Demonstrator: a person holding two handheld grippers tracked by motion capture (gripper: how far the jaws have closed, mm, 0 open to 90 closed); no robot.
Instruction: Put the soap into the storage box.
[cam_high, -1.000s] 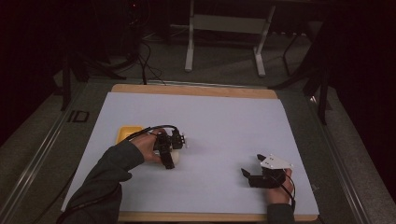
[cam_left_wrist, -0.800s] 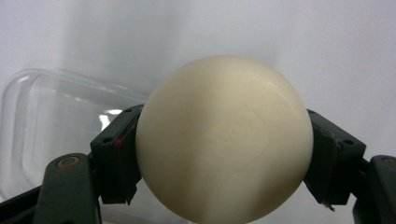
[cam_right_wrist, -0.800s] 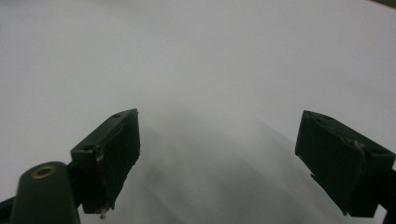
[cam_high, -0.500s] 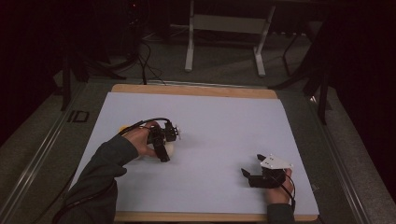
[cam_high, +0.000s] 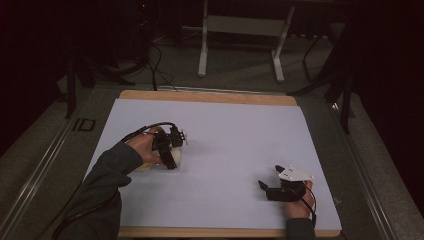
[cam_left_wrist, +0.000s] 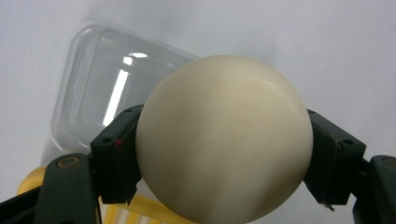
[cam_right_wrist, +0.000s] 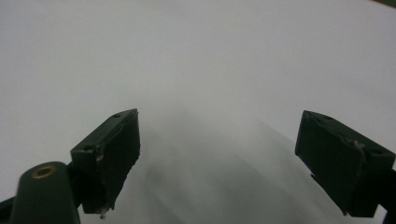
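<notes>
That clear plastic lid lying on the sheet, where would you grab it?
Judging from the left gripper view, the clear lid lies flat and is shallow and rounded-rectangular, so I'd pinch one raised long rim, coming from above with one pad inside and one outside. The free right tool is open for it.

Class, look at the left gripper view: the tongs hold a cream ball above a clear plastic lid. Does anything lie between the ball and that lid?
Nothing visible does. The left tongs grip the cream ball on both sides, and the clear lid lies bare on the white sheet beyond it. A yellow container sits nearer, at the bottom edge.
</notes>
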